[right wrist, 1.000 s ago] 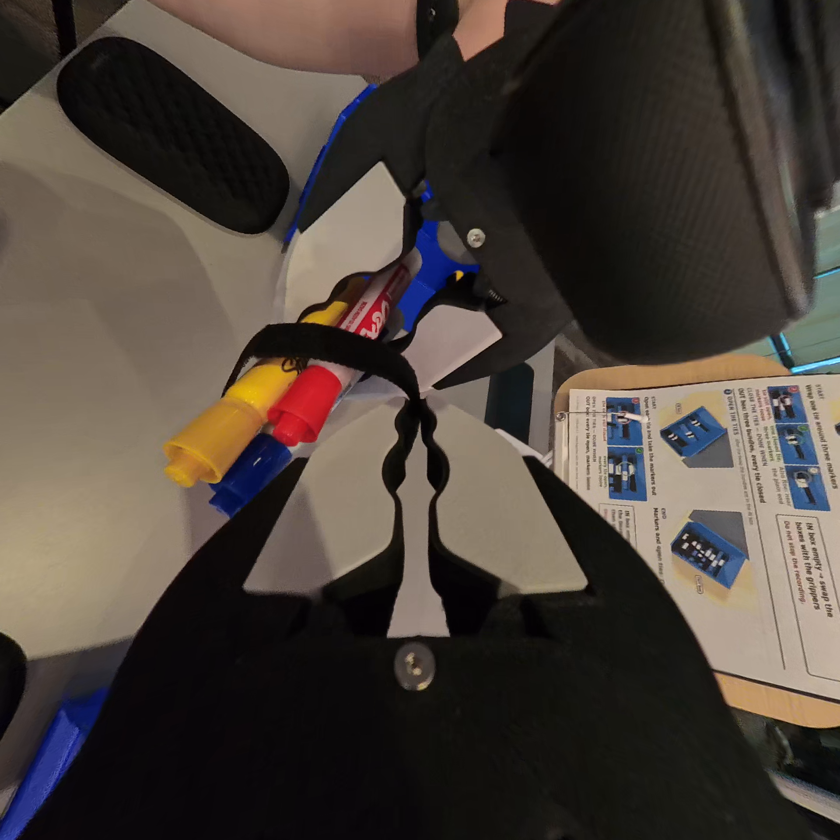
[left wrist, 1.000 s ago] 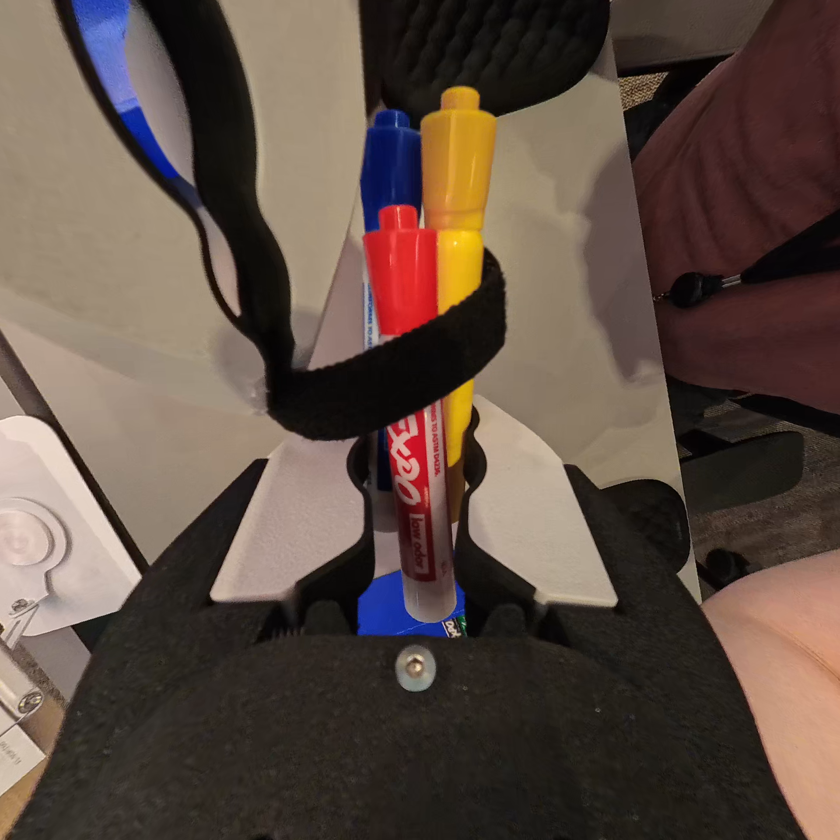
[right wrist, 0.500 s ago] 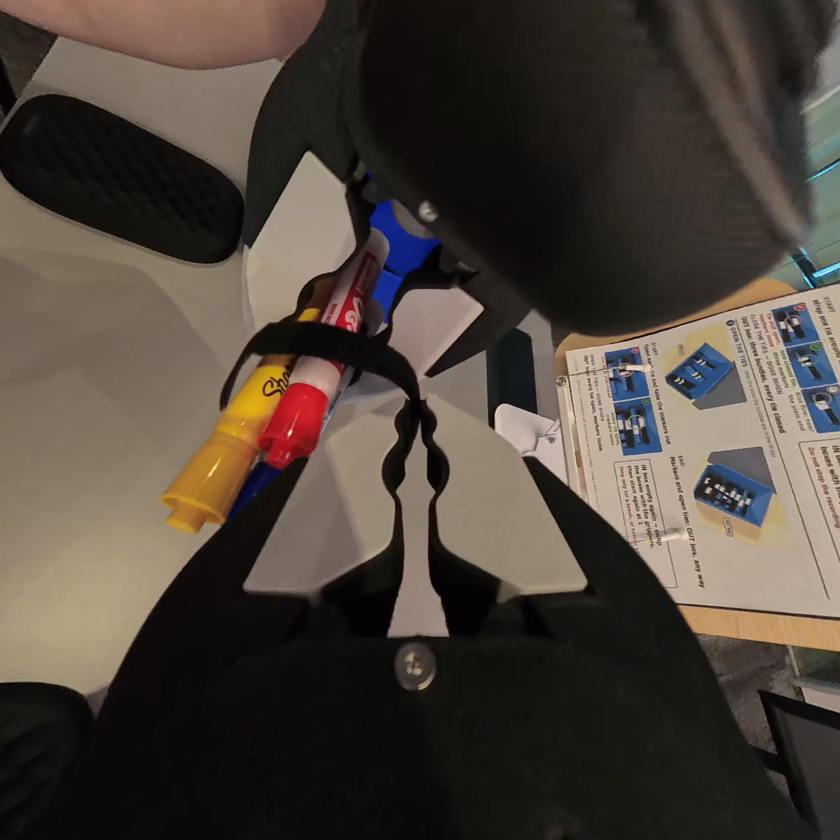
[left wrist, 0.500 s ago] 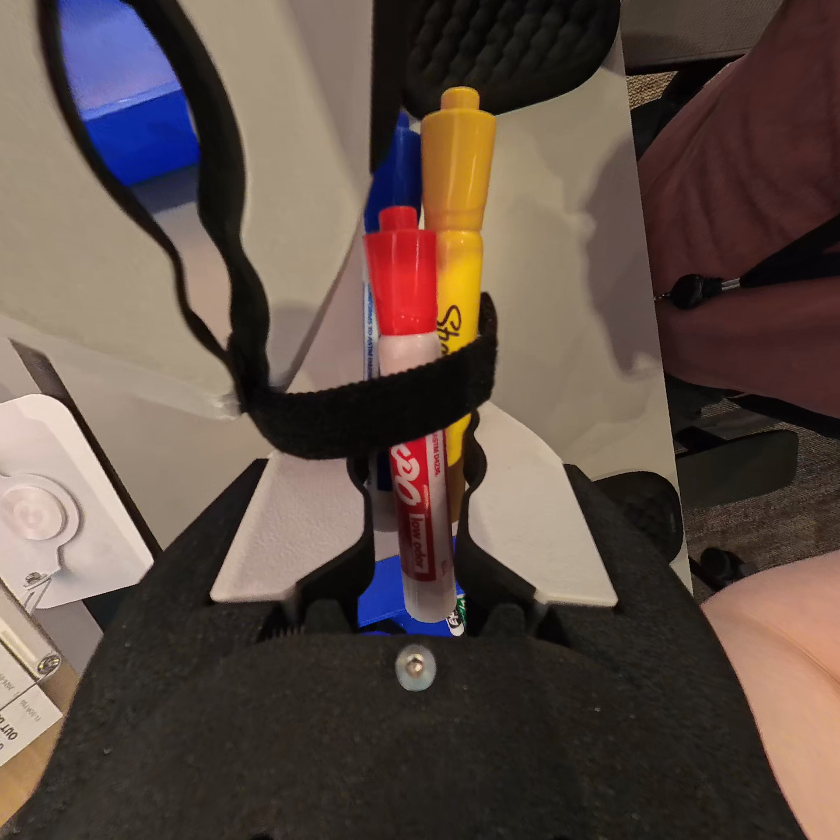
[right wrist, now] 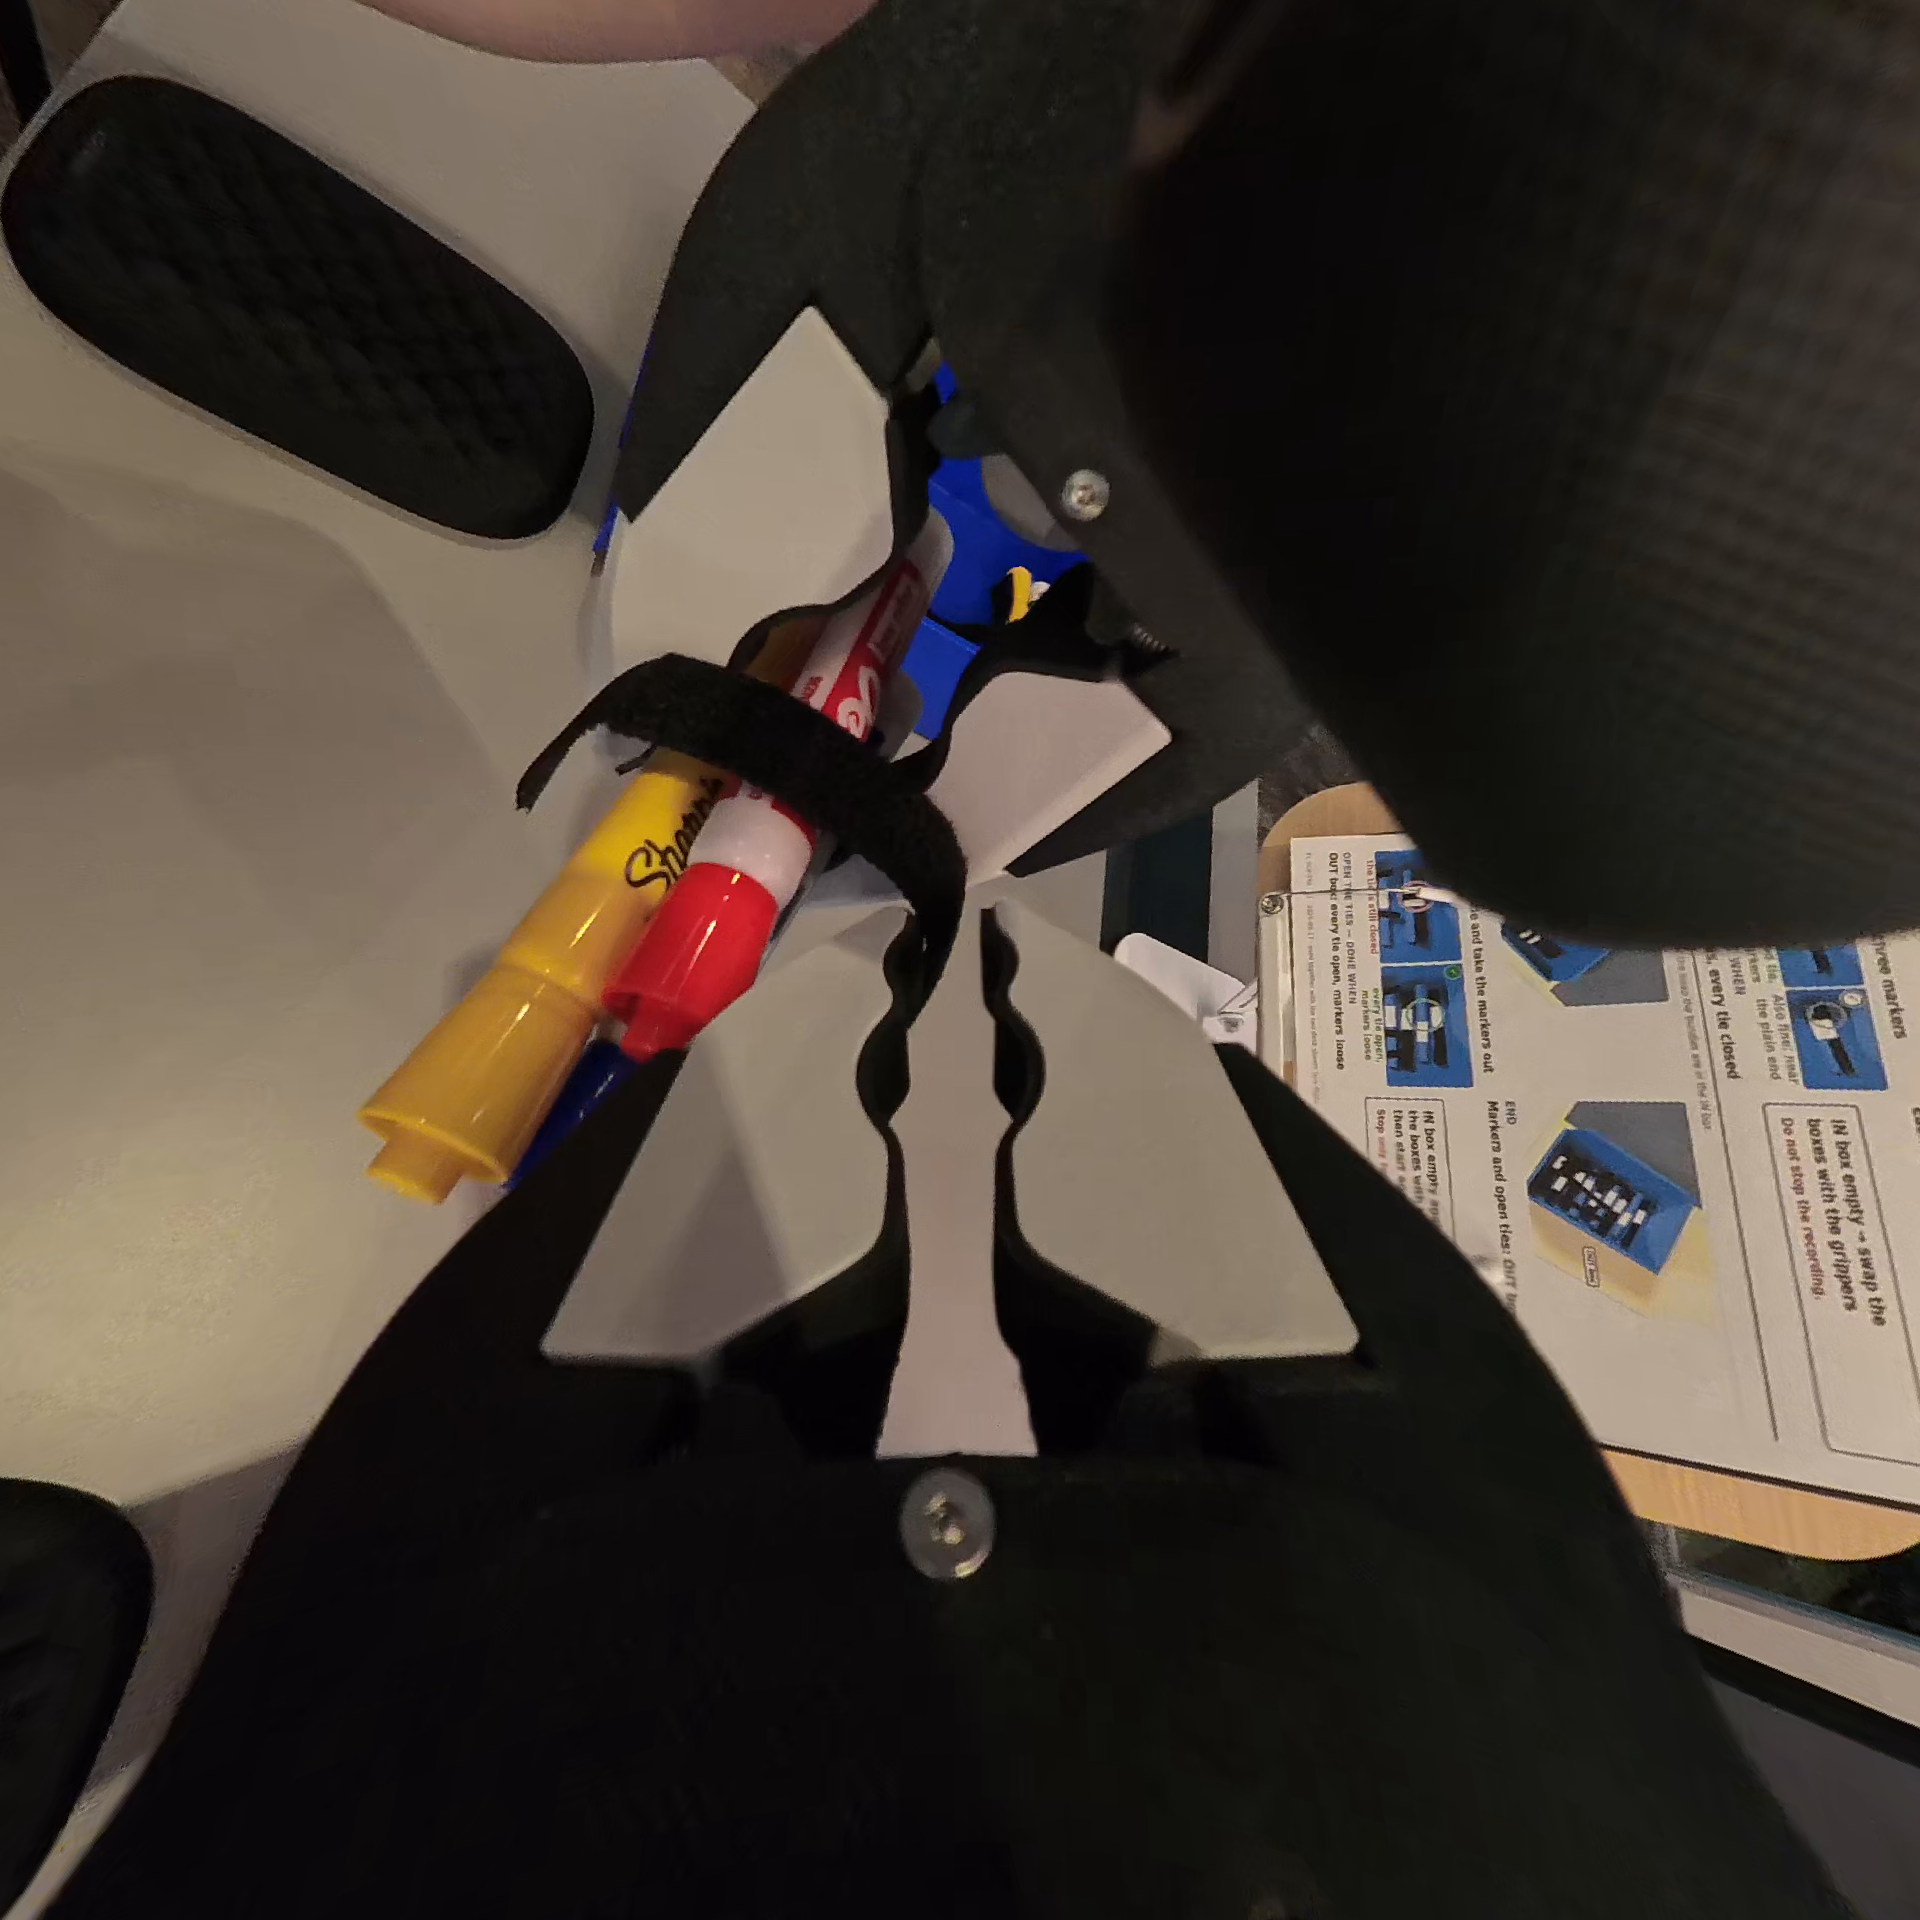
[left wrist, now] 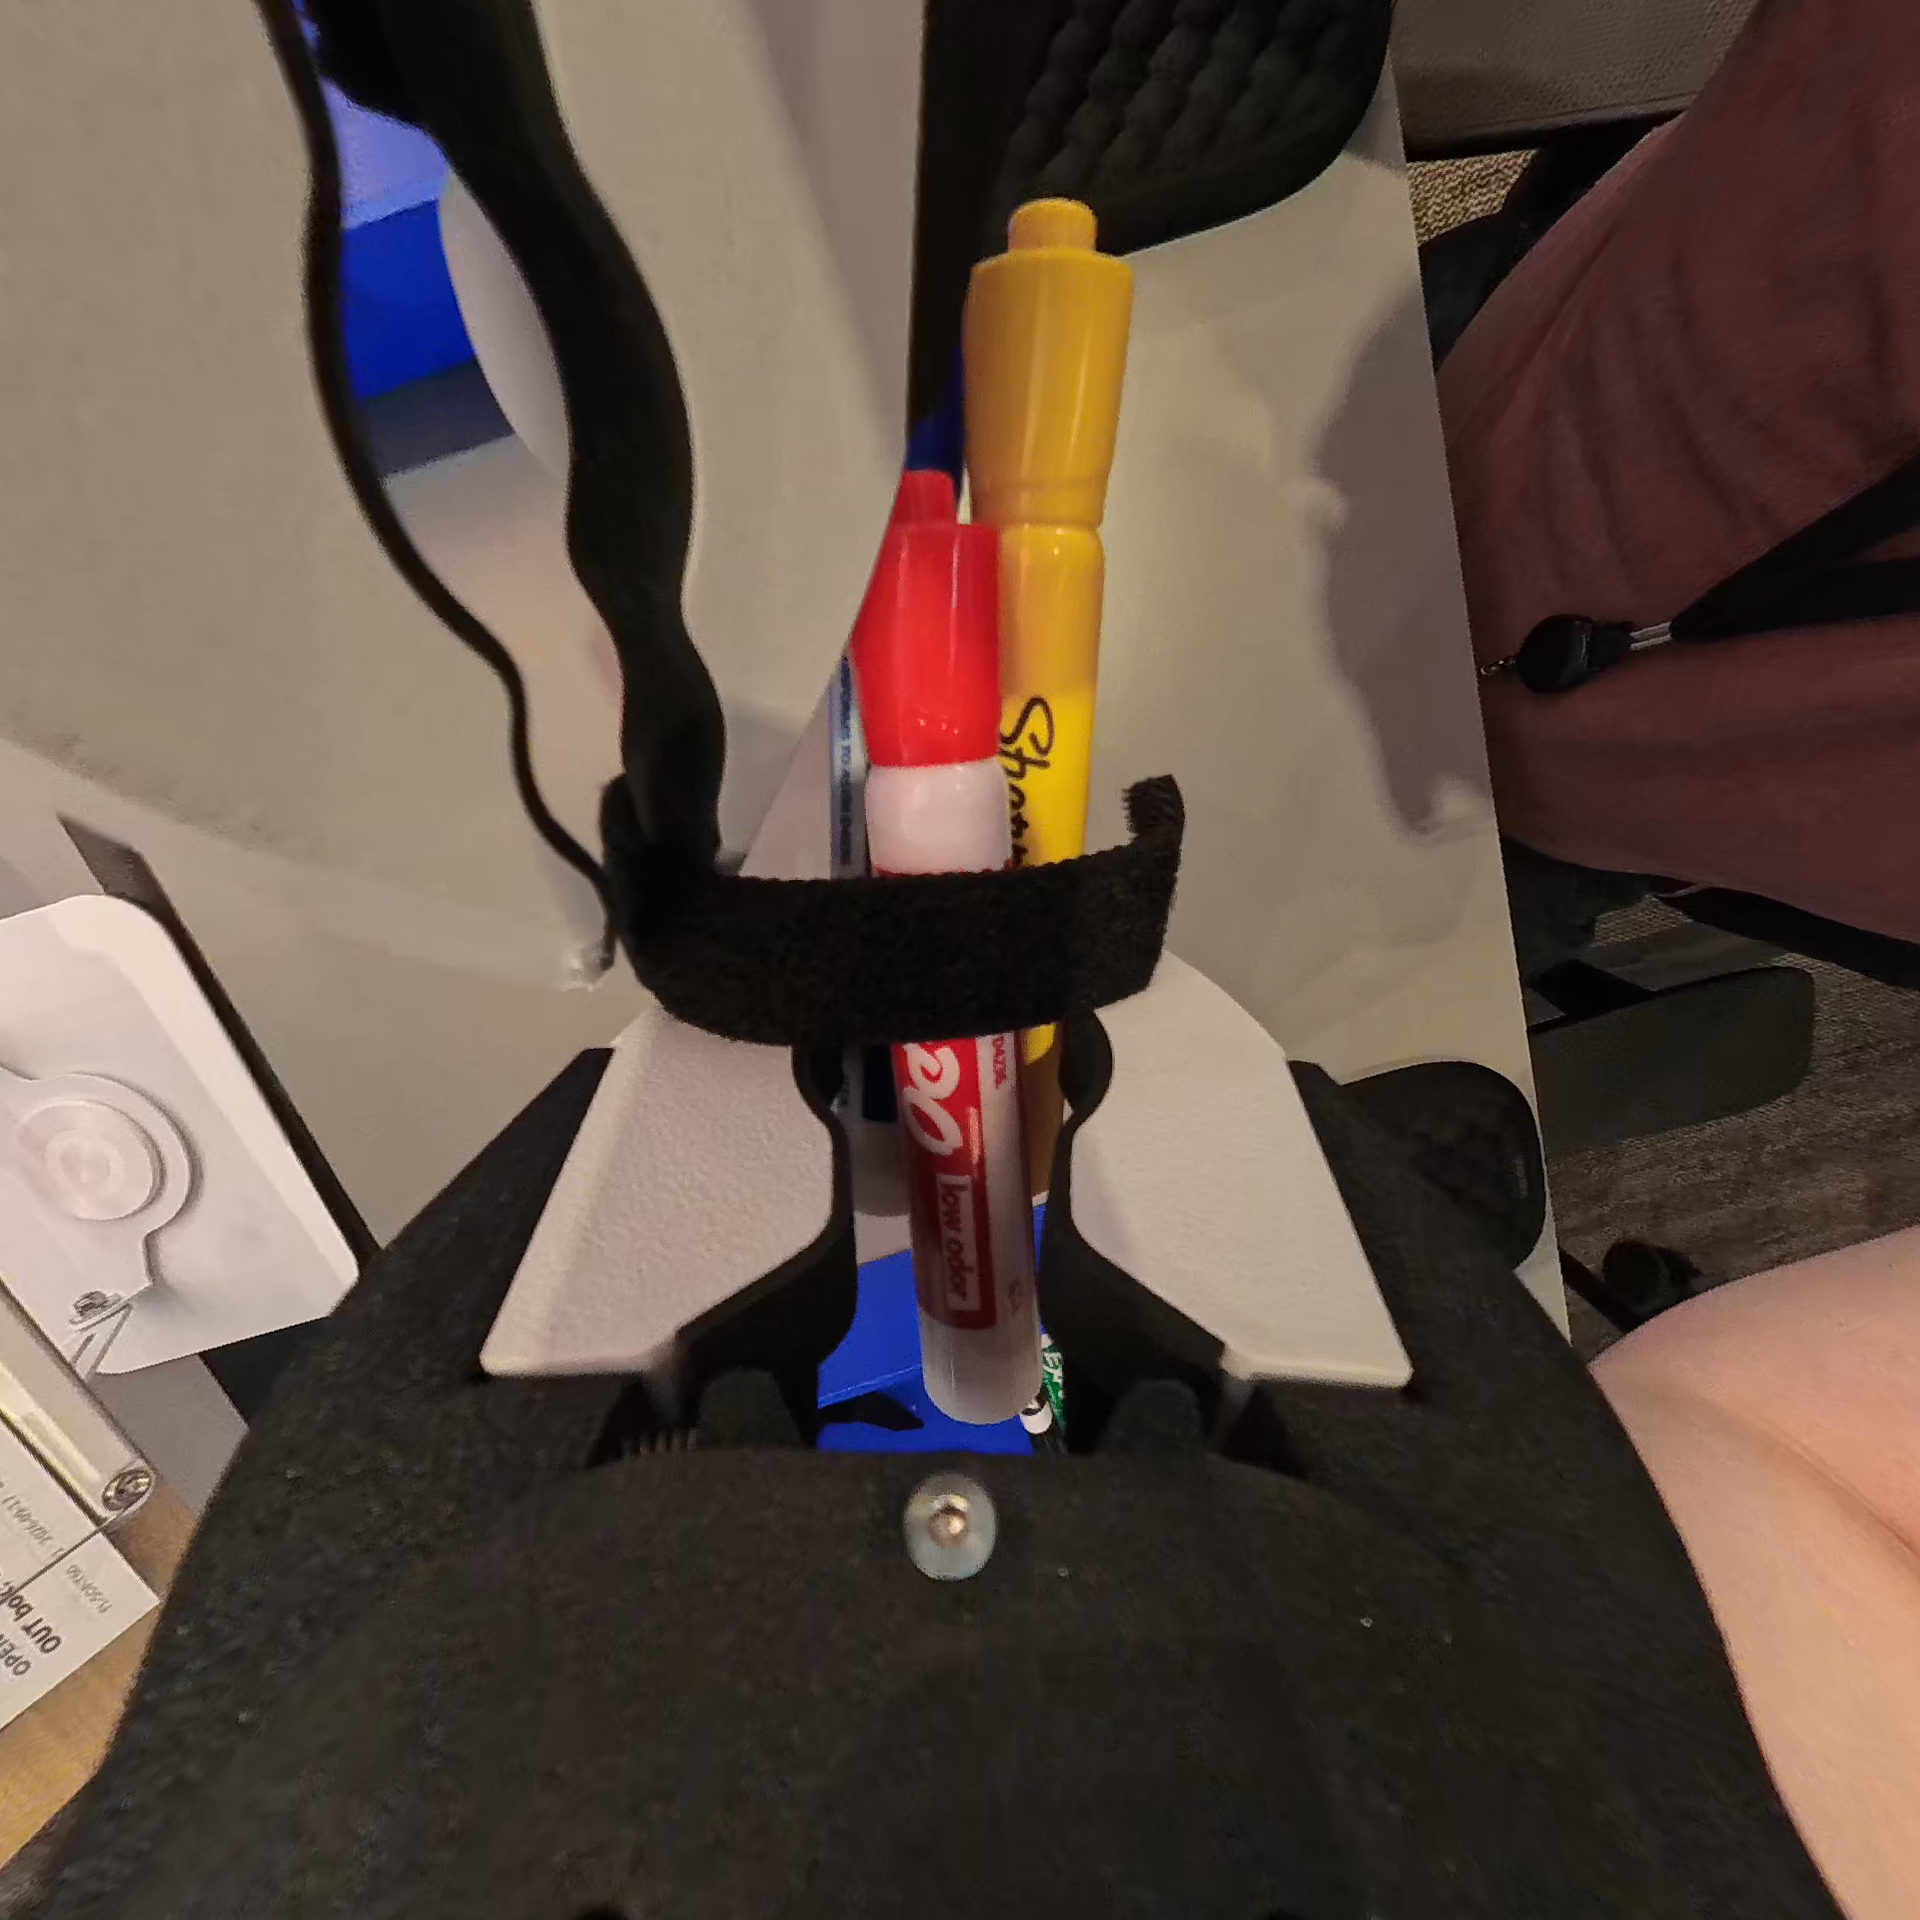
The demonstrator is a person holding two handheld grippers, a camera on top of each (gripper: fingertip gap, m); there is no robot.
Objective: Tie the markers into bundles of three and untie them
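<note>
My left gripper (left wrist: 951, 1049) is shut on three markers held side by side: red (left wrist: 935, 644), yellow (left wrist: 1049, 416) and blue (left wrist: 940, 436), the blue one mostly hidden behind them. A black hook-and-loop strap (left wrist: 904, 935) loops around them just beyond my fingertips, and its free end sticks up on the right. In the right wrist view the same bundle shows with the strap (right wrist: 831, 769) around the red (right wrist: 707, 956) and yellow (right wrist: 520, 1039) markers. My right gripper (right wrist: 951, 925) has its jaws slightly parted, with the strap's tail lying against its left fingertip (right wrist: 914, 966).
The grey table (right wrist: 208, 831) lies below, with a black textured pad (right wrist: 291, 301) on it. A blue bin (left wrist: 395, 260) is behind the right gripper. An instruction sheet (right wrist: 1558, 1143) lies to the right. A person's arm (left wrist: 1766, 1558) and a chair base (left wrist: 1662, 1039) are at the right. My right fingertips sit around 6 centimetres from my left ones.
The strap has slid down the markers toward the left fingertips and sits flatter around them. The right gripper's jaws, pinched on the strap tail before, have parted slightly.
</note>
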